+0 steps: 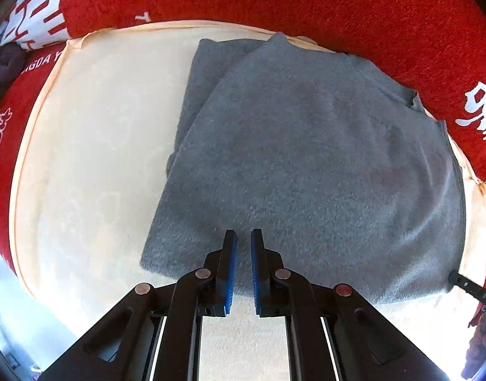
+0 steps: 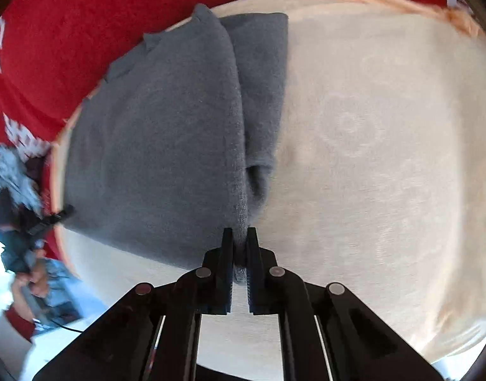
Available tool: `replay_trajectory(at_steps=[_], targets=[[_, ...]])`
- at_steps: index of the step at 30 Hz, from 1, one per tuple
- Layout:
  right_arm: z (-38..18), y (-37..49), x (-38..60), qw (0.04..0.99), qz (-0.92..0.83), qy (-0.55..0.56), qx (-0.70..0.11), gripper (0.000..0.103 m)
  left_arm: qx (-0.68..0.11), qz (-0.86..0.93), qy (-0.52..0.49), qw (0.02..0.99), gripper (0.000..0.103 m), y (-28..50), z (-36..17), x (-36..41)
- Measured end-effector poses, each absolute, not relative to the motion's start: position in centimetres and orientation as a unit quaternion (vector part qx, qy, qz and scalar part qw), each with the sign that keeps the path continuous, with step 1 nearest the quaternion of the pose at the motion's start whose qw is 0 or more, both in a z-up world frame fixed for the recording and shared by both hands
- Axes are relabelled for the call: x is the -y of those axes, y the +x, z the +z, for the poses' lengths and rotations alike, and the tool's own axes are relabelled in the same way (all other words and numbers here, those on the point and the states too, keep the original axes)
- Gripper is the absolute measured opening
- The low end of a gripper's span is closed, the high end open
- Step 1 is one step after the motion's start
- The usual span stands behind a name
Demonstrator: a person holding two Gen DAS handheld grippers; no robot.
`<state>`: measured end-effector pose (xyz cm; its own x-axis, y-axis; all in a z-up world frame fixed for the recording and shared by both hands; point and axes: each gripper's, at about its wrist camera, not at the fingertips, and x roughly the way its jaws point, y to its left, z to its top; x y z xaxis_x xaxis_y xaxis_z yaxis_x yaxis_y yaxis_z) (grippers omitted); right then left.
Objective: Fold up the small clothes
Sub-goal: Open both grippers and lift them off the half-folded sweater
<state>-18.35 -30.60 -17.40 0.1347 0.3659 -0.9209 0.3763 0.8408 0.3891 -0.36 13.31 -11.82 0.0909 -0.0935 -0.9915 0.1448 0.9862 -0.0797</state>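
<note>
From the left wrist view, a grey sweater (image 1: 306, 158) lies folded on a cream cloth (image 1: 93, 165), which is spread over a red blanket (image 1: 306, 3) with white characters. The sweater sits toward the right part of the cloth, and a second layer of it shows at its far left side. The left gripper (image 1: 243, 241) is above the near edge of the sweater. Its fingers (image 1: 231, 263) have blue pads, and they stand a narrow gap apart with no fabric between them. At the right border, a thin black tip of the other tool touches the corner of the sweater.

From the right wrist view, the same sweater (image 2: 154, 146) fills the left half of the picture, on the cream cloth (image 2: 385, 158), with the red blanket (image 2: 52, 41) behind. The right gripper (image 2: 239, 238) pinches the near end of the sweater's folded edge: its fingers (image 2: 226, 254) are nearly together and grey fabric is held between them. At the far left the picture is blurred.
</note>
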Motion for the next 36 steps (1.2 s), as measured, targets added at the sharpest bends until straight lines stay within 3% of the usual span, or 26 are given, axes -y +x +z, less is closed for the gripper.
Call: replay_trajectory(at_steps=[8, 12, 18, 32, 35, 36], targets=[[-16.3, -19.6, 30.8, 0.694, -0.011, 0.317, -0.646, 0.009, -0.664, -0.077, 0.004, 0.744, 0.01, 0.3, -10.9, -14.2], [-16.1, -20.2, 30.1, 0.691, -0.018, 0.313, -0.652, 0.009, -0.679, -0.054, 0.013, 0.732, 0.01, 0.8, -13.8, -15.2], [-14.9, -21.6, 28.6, 0.694, -0.036, 0.315, -0.646, 0.009, -0.682, -0.058, -0.007, 0.729, 0.01, -0.7, -13.5, -17.6], [-14.3, -19.7, 15.3, 0.682, -0.001, 0.354, -0.64, 0.013, -0.699, -0.12, 0.027, 0.705, 0.011, -1.0, -14.6, -18.3], [-14.4, -18.7, 11.4, 0.676, 0.015, 0.357, -0.644, 0.017, -0.696, -0.117, 0.038, 0.708, 0.101, -0.6, -14.3, -18.9], [-14.4, -18.4, 10.2, 0.674, 0.021, 0.357, -0.647, 0.021, -0.686, -0.113, 0.041, 0.718, 0.101, -0.6, -13.9, -19.2]])
